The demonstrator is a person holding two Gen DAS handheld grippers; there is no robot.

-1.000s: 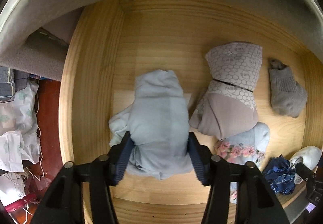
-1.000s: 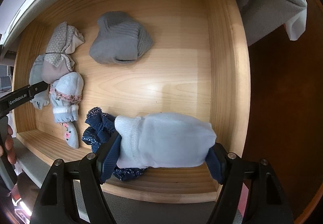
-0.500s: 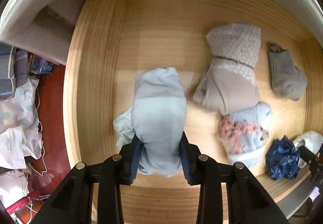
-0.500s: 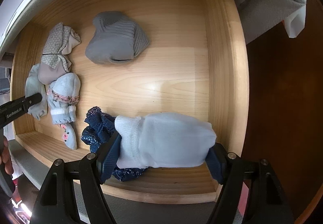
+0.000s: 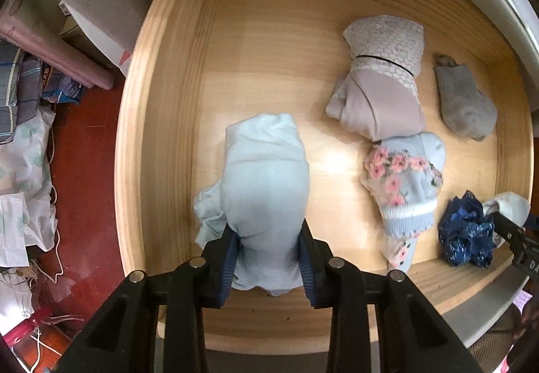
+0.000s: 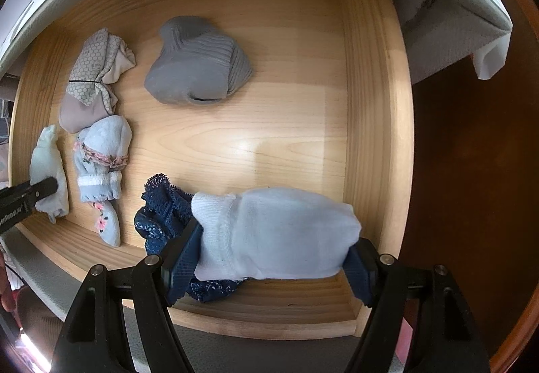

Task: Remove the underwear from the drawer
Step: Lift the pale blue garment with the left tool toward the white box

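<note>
Inside the wooden drawer, my left gripper points down, its jaws closing with the pads pressed into a rolled light blue underwear near the left wall. The right wrist view shows that same roll at the far left with a left finger on it. My right gripper is shut on a pale blue and white roll at the front right corner. Crumpled navy lace underwear lies partly under that roll.
A beige honeycomb-print bundle, a floral blue roll and a grey sock roll lie on the drawer floor. The drawer's right wall stands close to the right gripper. Bags and cloth clutter the red floor to the left.
The left jaws have narrowed onto the light blue underwear, squeezing it, and the left gripper has drifted toward the drawer's front with it. The right gripper and its roll have stayed put.
</note>
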